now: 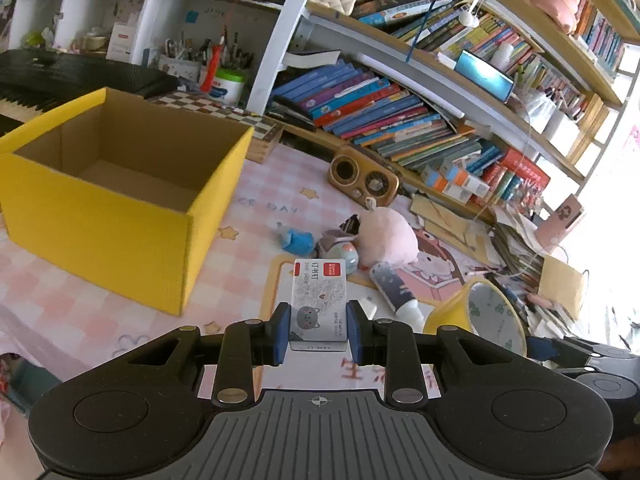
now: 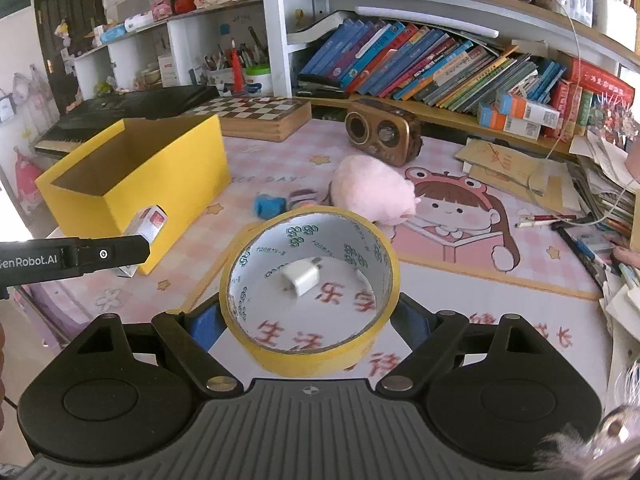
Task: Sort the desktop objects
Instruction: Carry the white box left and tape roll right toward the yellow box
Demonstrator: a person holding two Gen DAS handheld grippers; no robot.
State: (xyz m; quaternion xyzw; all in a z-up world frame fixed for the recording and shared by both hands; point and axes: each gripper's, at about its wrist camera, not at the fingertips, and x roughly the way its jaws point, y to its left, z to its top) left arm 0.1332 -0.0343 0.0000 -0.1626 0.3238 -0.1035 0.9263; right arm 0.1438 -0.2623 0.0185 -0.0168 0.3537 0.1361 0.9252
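The left gripper [image 1: 318, 330] has its blue pads clamped on a small box of staples [image 1: 318, 304], held clear of the pink desk mat [image 1: 256, 216]. The right gripper [image 2: 308, 320] has its jaws wide, pressed against the outside of a yellow tape roll [image 2: 310, 288], also lifted. Through the roll's ring a white charger plug [image 2: 301, 278] shows on the mat below. The open yellow box [image 1: 120, 200] stands to the left, empty as far as can be seen. Judging by this, the carrying step is in hand; next, each load needs bringing over the box's rim and releasing inside. A pink plush toy [image 2: 372, 192] and a blue item [image 2: 270, 205] remain on the mat.
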